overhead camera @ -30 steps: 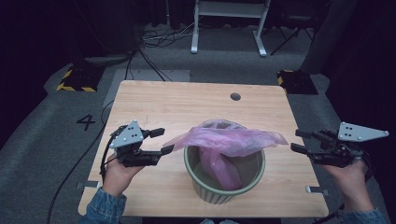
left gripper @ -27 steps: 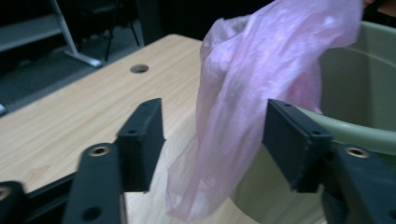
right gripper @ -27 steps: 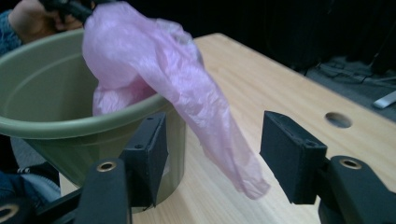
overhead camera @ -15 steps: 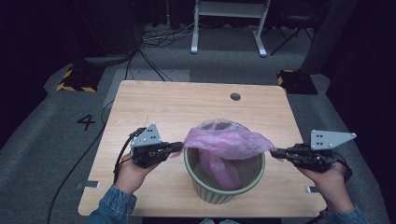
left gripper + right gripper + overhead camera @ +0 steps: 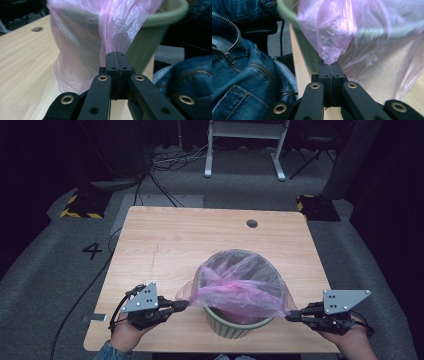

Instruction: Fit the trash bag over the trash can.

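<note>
A green round bin [image 5: 235, 326] stands near the table's front edge, with a thin pink plastic bag [image 5: 240, 290] draped over its mouth. My left gripper [image 5: 184, 305] sits at the bin's left and is shut on the bag's left edge [image 5: 110, 47], its jaws having just closed on it. On the bin's right, my right gripper [image 5: 290, 317] is shut on the bag's right edge [image 5: 329, 58], its jaws also just closed. The bag is stretched between both grippers across the rim [image 5: 160, 21].
The wooden table [image 5: 200, 245] has a small round cable hole [image 5: 252, 223] at the back right. A cable trails off the table's left edge. A denim sleeve and jacket [image 5: 242, 67] are close behind the front edge. A white stand [image 5: 245, 140] is on the floor beyond.
Both grippers have moved inward and down to the bin's sides and closed on the bag's edges. The bag now lies spread over the bin's mouth instead of hanging bunched.
</note>
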